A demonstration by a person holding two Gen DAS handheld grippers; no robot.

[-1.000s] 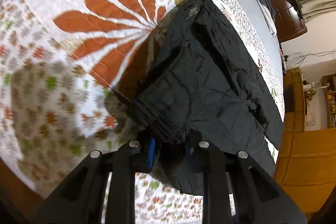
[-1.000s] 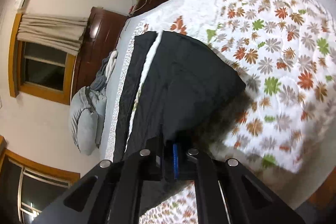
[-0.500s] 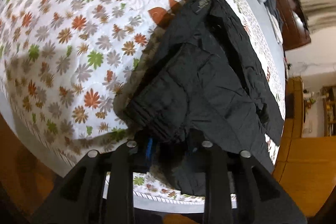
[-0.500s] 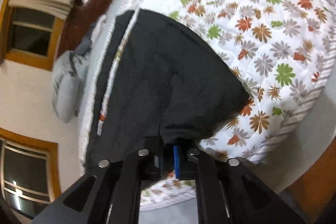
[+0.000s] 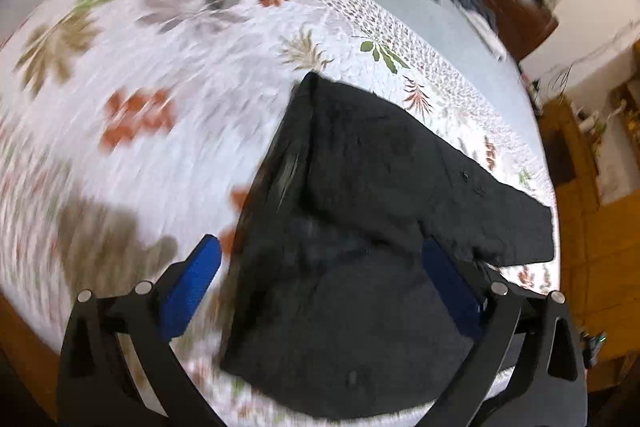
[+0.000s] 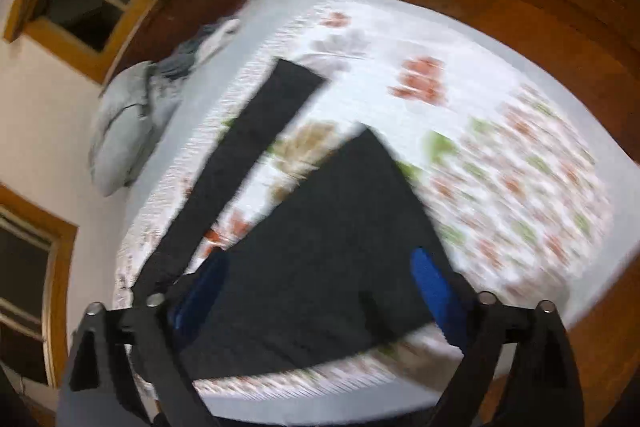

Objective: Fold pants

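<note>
Left wrist | left tongs just opened wide | right tongs likewise | pants released on bed

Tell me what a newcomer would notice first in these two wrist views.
First, the black pants lying across the near part of the flower-printed quilt, one leg stretched away toward the far edge. Next, the blue-padded fingers of the left gripper and of the right gripper, which have just been opening and now stand spread above the cloth, pressing on nothing. Grey pillows sit at the head of the bed.
</note>
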